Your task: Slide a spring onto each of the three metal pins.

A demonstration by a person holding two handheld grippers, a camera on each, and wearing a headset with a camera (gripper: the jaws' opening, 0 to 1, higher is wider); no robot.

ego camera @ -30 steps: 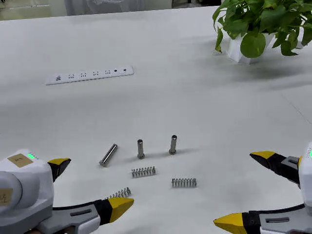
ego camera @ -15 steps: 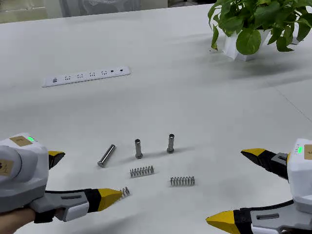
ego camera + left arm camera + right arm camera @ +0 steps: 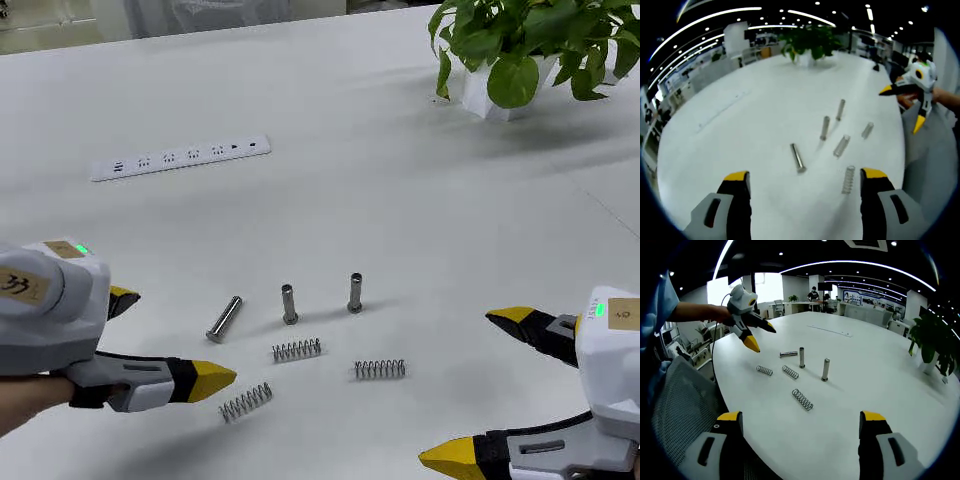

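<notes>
Springs [image 3: 297,350], pins [image 3: 289,304], white table [image 3: 400,200], bright office [image 3: 865,296]

Right gripper [image 3: 801,417] spread wide, three springs [image 3: 790,372] flat on white table [image 3: 880,375], two pins [image 3: 801,357] upright, one lying

Not much to be read here tbh. A handwritten "33" can be made out on the tan sticker [image 3: 22,285] on the white housing of the left claw [image 3: 172,338]. A second sticker [image 3: 622,313] is seen on the right claw [image 3: 468,388], but its mark can't be read. Same for the power strip [image 3: 180,157], far left.
</notes>
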